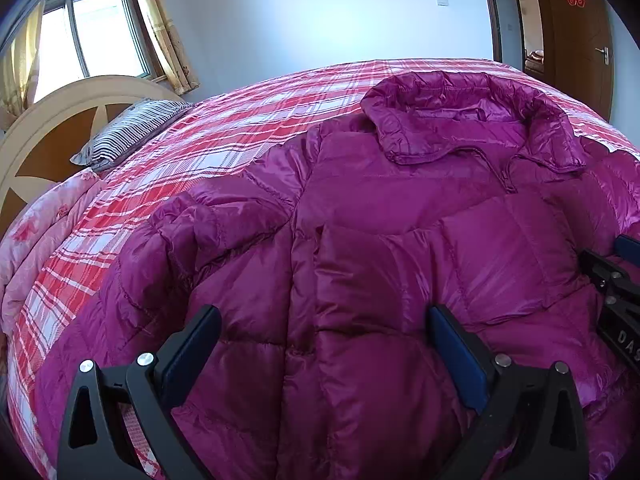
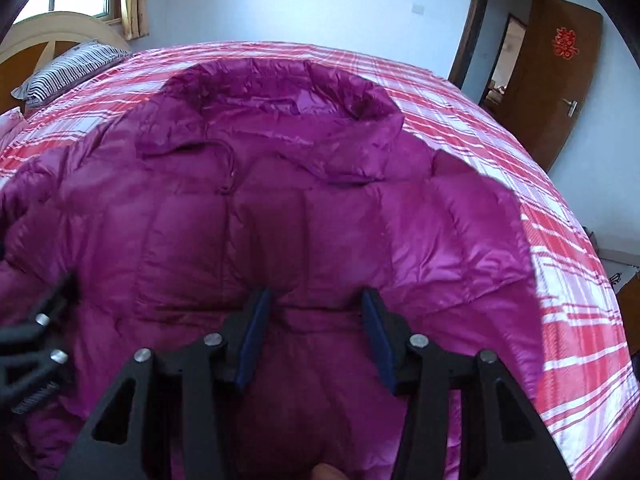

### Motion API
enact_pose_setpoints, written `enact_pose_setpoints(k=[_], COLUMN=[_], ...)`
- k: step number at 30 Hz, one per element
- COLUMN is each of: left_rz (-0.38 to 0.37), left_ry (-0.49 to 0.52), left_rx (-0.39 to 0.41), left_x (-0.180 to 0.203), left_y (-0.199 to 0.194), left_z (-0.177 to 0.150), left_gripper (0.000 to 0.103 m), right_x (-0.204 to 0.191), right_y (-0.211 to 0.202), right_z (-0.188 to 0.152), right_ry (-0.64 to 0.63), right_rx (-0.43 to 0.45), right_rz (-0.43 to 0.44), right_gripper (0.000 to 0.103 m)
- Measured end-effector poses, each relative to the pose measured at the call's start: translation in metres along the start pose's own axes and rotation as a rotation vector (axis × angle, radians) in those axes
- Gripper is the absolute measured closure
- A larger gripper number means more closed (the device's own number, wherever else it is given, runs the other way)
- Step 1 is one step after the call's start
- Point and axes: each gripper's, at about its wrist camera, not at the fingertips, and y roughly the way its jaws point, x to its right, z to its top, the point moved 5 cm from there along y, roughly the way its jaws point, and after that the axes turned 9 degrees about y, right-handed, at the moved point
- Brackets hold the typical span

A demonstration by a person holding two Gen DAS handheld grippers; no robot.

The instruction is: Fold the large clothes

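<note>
While the magenta down jacket (image 1: 400, 240) lies spread front-up across the plaid bed (image 1: 240, 120), unfolded bar one sleeve, my left tongs (image 1: 324, 344) and right tongs (image 2: 316, 328) gape above it, gripping nothing.

Right wrist view soft with motion blur; purple down jacket (image 2: 280, 216) quilting smeared. Jacket hem cut off at bottom edge in both views, right sleeve lost past right edge in left wrist view. Right gripper (image 1: 616, 280) only partly in frame at right edge there, jaws unreadable. Red door decoration (image 2: 564, 43) too small to read.
</note>
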Motion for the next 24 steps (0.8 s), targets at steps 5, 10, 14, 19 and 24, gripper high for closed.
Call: enact_pose_setpoints(k=[5, 10, 14, 19, 24], left_rz=[-0.119, -0.166, -0.055, 0.096, 0.105], left_ry=[-0.025, -0.083, -0.1, -0.204, -0.348], left_rx=[-0.052, -0.007, 0.028, -0.031, -0.084], left_x=[-0.003, -0.047, -0.115, -0.213, -0.269], left_y=[0.006, -0.033, -0.064, -0.073, -0.072], left_z=[0.0, -0.009, -0.042, -0.109, -0.164], left_gripper=[0.001, 0.001, 0.001, 0.001, 0.001], right_x=[-0.001, 0.005, 0.001, 0.0, -0.002], right_y=[-0.003, -0.002, 0.0, -0.001, 0.0], right_z=[-0.007, -0.01, -0.004, -0.004, -0.004], right_ry=[0.006, 0.031, 0.027, 0.018, 0.008], right_rx=[0.007, 0.01, 0.012, 0.016, 0.02], right_rz=[0.001, 0.026, 0.018, 0.006, -0.008], right_gripper=[0.051, 0.05, 0.05, 0.049, 0.049])
